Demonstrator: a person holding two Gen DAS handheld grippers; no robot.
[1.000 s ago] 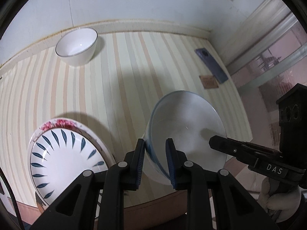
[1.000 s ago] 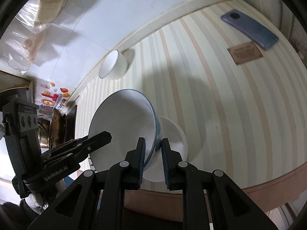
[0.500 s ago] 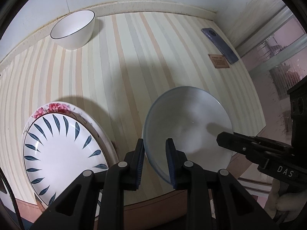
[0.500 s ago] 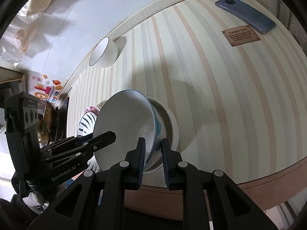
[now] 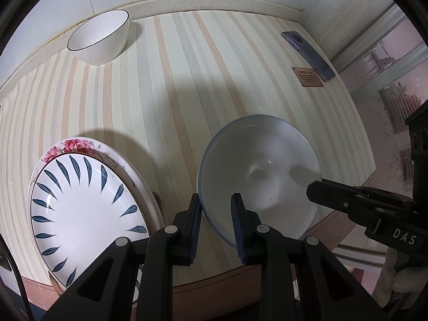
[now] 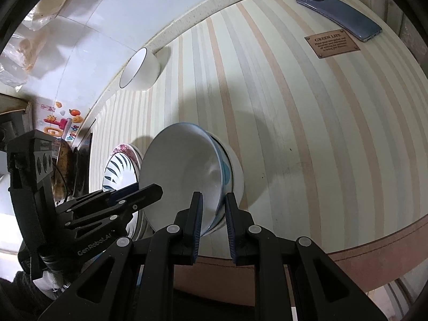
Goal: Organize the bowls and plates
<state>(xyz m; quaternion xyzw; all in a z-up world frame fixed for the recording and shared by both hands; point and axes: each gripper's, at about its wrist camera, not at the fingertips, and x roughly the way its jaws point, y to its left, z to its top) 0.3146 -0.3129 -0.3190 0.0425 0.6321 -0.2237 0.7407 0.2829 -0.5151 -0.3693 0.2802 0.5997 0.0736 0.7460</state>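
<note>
Bowl-stacking is the step in hand, by my reading. Nearest the cameras, the blue-rimmed bowl (image 5: 258, 179) is pinched at opposite sides of its rim: the left gripper (image 5: 216, 223) has its fingers clamped on the near-left rim, and the right gripper (image 6: 212, 226) has its fingers clamped on the rim across from it. From the right wrist view the bowl sits tilted inside a white bowl (image 6: 236, 171) beneath it, not yet level. The next move, I judge, calls for lowering it until it nests flat, then letting both pairs of fingers part without dragging the rim sideways.

Just left of the blue-rimmed bowl lies the leaf-patterned plate (image 5: 80, 214), resting on a flowered plate (image 5: 77, 145) whose rim shows behind it. Well beyond the bowl, against the wall, stands a small white bowl (image 5: 100, 38) with a dark rim line, probably next for the stack.

All rest on a striped tabletop (image 5: 165, 93). Farther right of the bowl sit a brown plaque (image 6: 331, 43) and a phone (image 6: 339, 18); white walls close the corner.
</note>
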